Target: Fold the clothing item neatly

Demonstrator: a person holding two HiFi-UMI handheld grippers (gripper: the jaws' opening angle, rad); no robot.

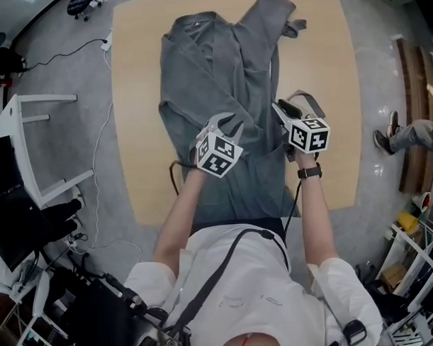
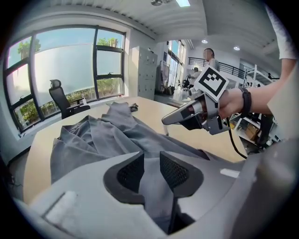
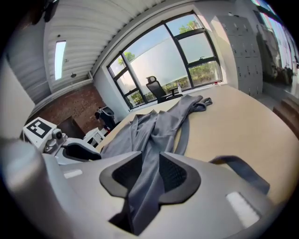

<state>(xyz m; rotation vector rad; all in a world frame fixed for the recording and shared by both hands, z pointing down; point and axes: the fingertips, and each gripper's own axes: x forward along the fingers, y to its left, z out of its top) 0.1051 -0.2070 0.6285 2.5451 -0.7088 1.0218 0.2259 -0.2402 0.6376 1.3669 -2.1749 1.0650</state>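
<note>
A grey coat-like garment (image 1: 213,69) lies spread lengthwise on the light wooden table (image 1: 139,100), collar at the far end and one sleeve (image 1: 275,10) thrown toward the far right. My left gripper (image 1: 225,122) sits on its lower middle, and grey cloth (image 2: 103,135) fills the gap between its pads (image 2: 131,172). My right gripper (image 1: 279,108) is at the garment's right edge. A bunched fold (image 3: 159,126) runs between its pads (image 3: 173,173) and hangs into the throat. Both grippers are shut on cloth, side by side, a hand's width apart.
A loose grey strap (image 3: 243,170) lies on the table by the right gripper. A white frame (image 1: 31,140) and cables stand on the floor to the left. A person's legs (image 1: 407,137) show at the right. An office chair (image 2: 63,98) stands by the windows.
</note>
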